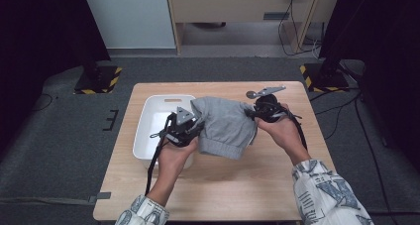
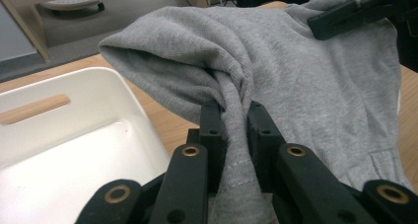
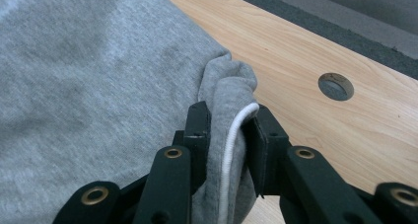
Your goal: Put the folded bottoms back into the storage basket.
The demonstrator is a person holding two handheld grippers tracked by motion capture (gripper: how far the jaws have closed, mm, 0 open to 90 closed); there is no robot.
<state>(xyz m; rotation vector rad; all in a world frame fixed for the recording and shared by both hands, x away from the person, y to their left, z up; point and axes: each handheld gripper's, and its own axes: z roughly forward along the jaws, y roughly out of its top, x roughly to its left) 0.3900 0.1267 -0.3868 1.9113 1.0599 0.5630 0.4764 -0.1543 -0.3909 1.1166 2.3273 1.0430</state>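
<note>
garment (image 1: 228, 123) hangs pinched in both my left fingers (image 2: 212, 120) and right fingers (image 3: 197, 125), beside the bin (image 1: 148, 121); next i judge lowering it in.

Grey garment (image 1: 228, 123) stretched between two grippers near desk's (image 1: 223, 195) far edge. Left gripper (image 1: 182, 128) clamps its left side, over white bin's (image 1: 148, 131) right rim. Right gripper (image 1: 265, 111) clamps its right side. Bin sits by desk's left edge. Patterned sleeves (image 1: 324, 193) at near edge.
</note>
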